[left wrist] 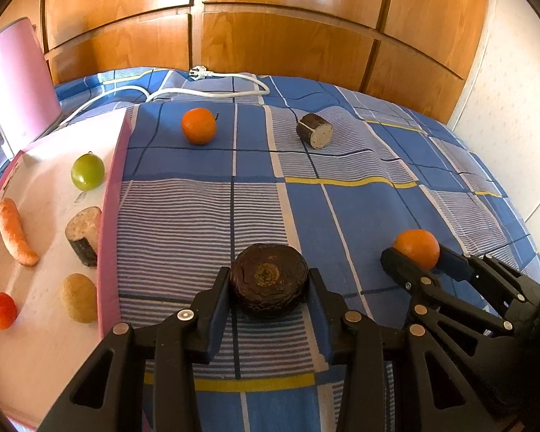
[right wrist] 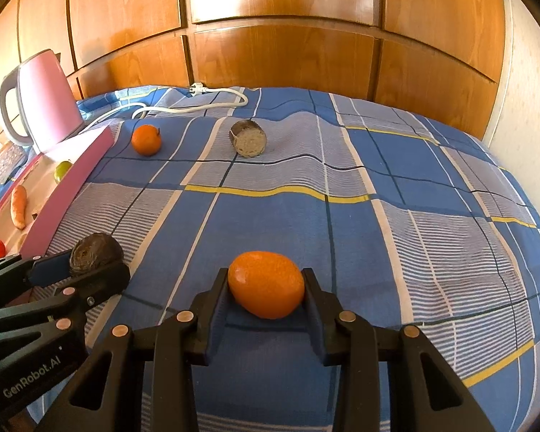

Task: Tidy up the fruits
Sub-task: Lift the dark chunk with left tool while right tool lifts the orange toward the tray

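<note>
The orange (right wrist: 266, 283) lies with its long axis across the right gripper (right wrist: 266, 289), pinched between both jaws. The left gripper (left wrist: 269, 288) pinches a dark round fruit (left wrist: 269, 282), its flat end facing up.

Two oranges (left wrist: 198, 125) (left wrist: 417, 246), three dark cut chunks (left wrist: 269, 284) (left wrist: 315, 131) (left wrist: 84, 234), one carrot (left wrist: 15, 231), one green fruit (left wrist: 87, 171), one potato (left wrist: 78, 297), one tomato (left wrist: 0, 310), one kettle (right wrist: 48, 104).

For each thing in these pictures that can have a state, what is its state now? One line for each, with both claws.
Left claw: shut on the dark round piece.
Dark round piece: gripped, on the bedspread.
Right claw: shut on the near orange.
Near orange: gripped, on the bedspread.
Far orange: free, on the bedspread.
Cut dark roll: free, lying on its side.
Power plug: unplugged, lying on the bedspread.
Pink tray: holds several pieces.
</note>
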